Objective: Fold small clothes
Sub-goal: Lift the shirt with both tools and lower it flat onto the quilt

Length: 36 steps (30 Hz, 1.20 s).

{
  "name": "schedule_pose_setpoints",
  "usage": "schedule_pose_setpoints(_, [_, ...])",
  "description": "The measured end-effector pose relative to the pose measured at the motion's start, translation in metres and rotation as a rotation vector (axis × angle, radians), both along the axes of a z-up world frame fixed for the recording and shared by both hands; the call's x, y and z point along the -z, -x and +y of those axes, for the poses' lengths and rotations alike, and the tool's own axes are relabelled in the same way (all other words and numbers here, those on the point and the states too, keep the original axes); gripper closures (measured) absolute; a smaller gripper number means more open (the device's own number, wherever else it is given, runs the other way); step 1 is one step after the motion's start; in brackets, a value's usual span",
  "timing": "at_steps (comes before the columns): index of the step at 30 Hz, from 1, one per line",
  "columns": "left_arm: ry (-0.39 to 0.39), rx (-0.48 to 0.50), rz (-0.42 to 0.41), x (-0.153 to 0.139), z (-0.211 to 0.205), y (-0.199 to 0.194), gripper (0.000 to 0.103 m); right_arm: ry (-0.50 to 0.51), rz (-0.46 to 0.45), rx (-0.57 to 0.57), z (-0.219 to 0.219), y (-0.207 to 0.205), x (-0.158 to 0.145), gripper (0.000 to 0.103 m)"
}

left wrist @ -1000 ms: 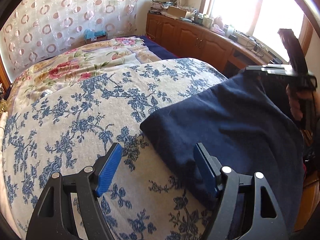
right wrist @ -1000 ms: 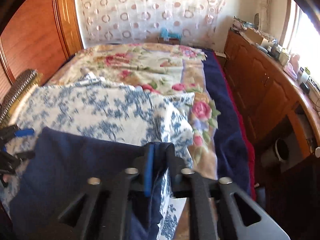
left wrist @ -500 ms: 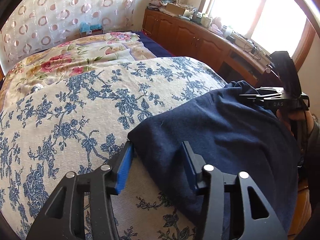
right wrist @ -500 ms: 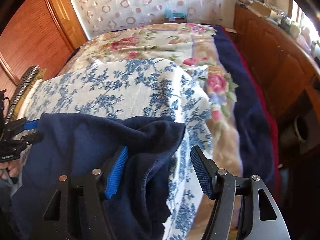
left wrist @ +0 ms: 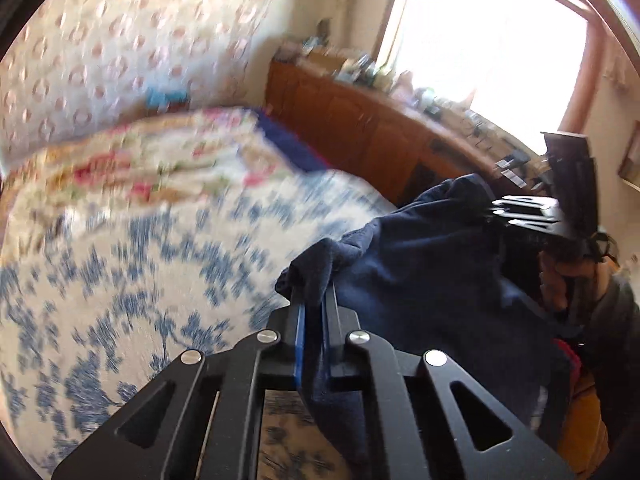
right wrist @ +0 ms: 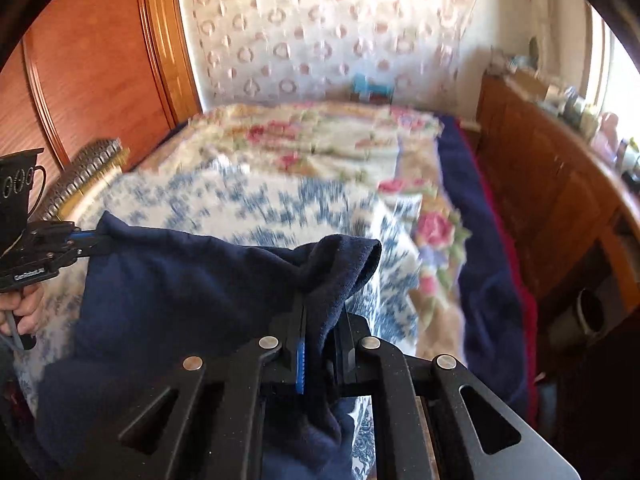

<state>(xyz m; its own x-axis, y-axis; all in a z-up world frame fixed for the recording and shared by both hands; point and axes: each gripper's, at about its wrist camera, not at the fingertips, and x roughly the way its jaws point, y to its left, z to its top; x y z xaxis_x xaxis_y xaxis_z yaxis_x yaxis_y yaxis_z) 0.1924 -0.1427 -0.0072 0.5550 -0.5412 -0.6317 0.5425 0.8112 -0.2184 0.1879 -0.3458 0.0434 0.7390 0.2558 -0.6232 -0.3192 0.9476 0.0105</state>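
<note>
A navy blue garment (left wrist: 420, 272) hangs lifted between my two grippers above the bed. In the left wrist view my left gripper (left wrist: 314, 300) has its jaws closing, the blue pads pinching one bunched corner of the cloth. Across the garment my right gripper (left wrist: 494, 210) grips the other corner. In the right wrist view the garment (right wrist: 180, 280) stretches from my right gripper (right wrist: 316, 312), whose jaws are closing with a fold of cloth pressed between them, over to my left gripper (right wrist: 94, 238), held by a hand (right wrist: 24, 312).
The bed wears a white cover with blue flowers (left wrist: 120, 280), and a rose-patterned quilt (right wrist: 320, 140) lies beyond it. A wooden cabinet (left wrist: 360, 128) with clutter on top runs under the bright window (left wrist: 480, 40). A wooden wardrobe (right wrist: 100, 60) stands on the left.
Both grippers were open around the garment's corners half a second ago; now both have closed on the cloth and lifted it off the bed cover.
</note>
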Motion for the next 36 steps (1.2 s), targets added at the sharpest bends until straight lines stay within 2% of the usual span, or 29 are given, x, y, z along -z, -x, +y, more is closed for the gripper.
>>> schedule_pose_setpoints(9, [0.079, 0.054, -0.236, -0.108, 0.009, 0.088, 0.096, -0.051, -0.282, 0.018, -0.009, 0.125, -0.085, 0.094])
schedule_pose_setpoints(13, [0.109, 0.049, -0.374, -0.168, 0.030, 0.135, 0.096, -0.074, -0.403, -0.001, -0.005, 0.183, -0.130, 0.094])
schedule_pose_setpoints(15, [0.120, 0.035, -0.428, -0.189, 0.041, 0.150, 0.096, -0.074, -0.463, -0.015, 0.002, 0.207, -0.150, 0.094])
schedule_pose_setpoints(17, [0.098, 0.011, -0.474, -0.205, 0.049, 0.158, 0.096, -0.077, -0.504, -0.041, 0.012, 0.224, -0.165, 0.094])
schedule_pose_setpoints(23, [0.099, -0.037, -0.505, -0.226, 0.079, 0.175, 0.096, -0.069, -0.575, -0.099, 0.041, 0.259, -0.178, 0.094])
schedule_pose_setpoints(28, [0.097, -0.061, -0.537, -0.237, 0.102, 0.189, 0.096, -0.094, -0.580, -0.168, 0.046, 0.267, -0.183, 0.094])
schedule_pose_setpoints(32, [0.074, -0.099, -0.504, -0.226, 0.119, 0.182, 0.096, -0.077, -0.536, -0.204, 0.025, 0.229, -0.157, 0.094])
schedule_pose_setpoints(35, [0.021, -0.131, -0.431, -0.195, 0.127, 0.152, 0.096, -0.100, -0.415, -0.206, 0.036, 0.179, -0.133, 0.094])
schedule_pose_setpoints(36, [-0.005, -0.149, -0.410, -0.181, 0.128, 0.139, 0.090, -0.090, -0.362, -0.180, 0.046, 0.156, -0.118, 0.094])
